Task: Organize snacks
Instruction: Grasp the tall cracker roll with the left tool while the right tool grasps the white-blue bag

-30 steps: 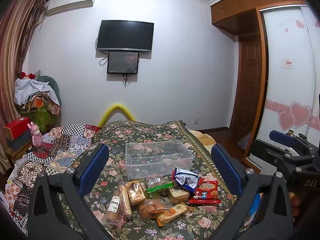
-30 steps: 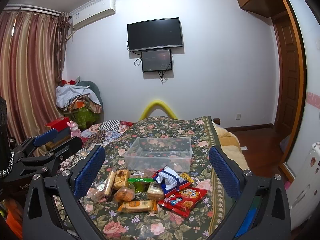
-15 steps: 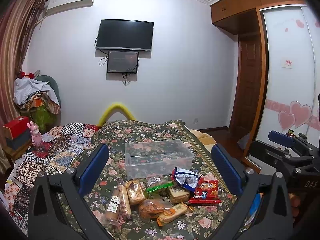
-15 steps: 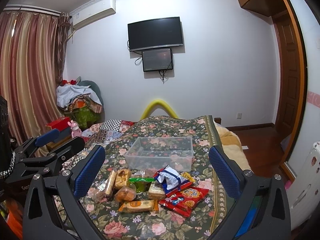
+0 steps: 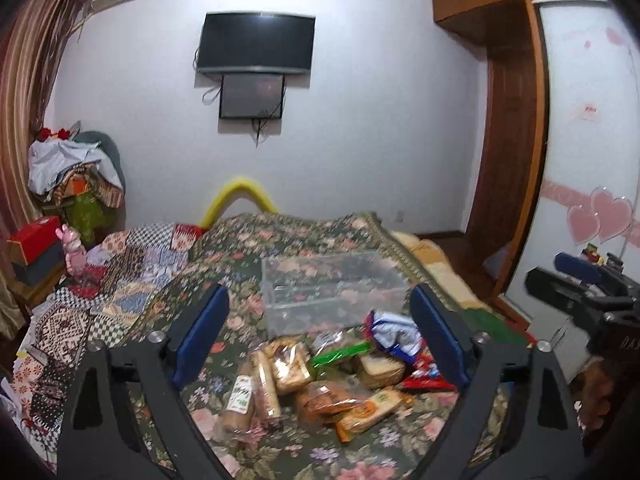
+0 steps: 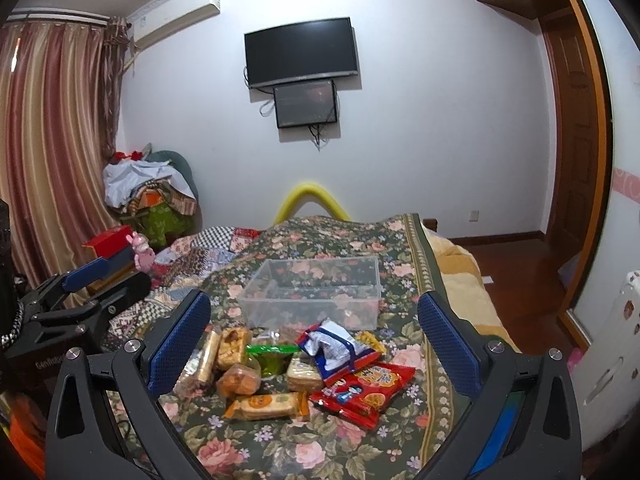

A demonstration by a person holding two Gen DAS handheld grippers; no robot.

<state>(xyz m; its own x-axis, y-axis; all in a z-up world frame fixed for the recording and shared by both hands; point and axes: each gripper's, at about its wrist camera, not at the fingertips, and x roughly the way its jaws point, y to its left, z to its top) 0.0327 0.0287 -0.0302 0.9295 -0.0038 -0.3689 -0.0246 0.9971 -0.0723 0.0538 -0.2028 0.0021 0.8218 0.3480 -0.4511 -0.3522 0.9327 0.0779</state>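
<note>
A clear plastic bin [image 6: 316, 294] stands empty on the flowered bed cover [image 6: 304, 444]; it also shows in the left wrist view [image 5: 332, 284]. In front of it lies a heap of several snacks: a red packet [image 6: 362, 386], a blue-white bag [image 6: 334, 346], a green pack [image 6: 272, 354], an orange biscuit pack [image 6: 266, 400] and bread sticks [image 5: 266, 384]. My left gripper [image 5: 320, 328] is open and empty above the heap. My right gripper [image 6: 314, 338] is open and empty, also short of the heap.
A patchwork quilt [image 5: 100, 300] covers the bed's left side. A chair piled with clothes [image 6: 150, 190] and a red box [image 6: 106, 240] stand by the curtain. A TV [image 6: 300, 52] hangs on the far wall. A wardrobe door [image 5: 592, 160] is at right.
The left gripper has tilted down and moved closer over the snacks; its view is blurred. The right gripper has barely moved.
</note>
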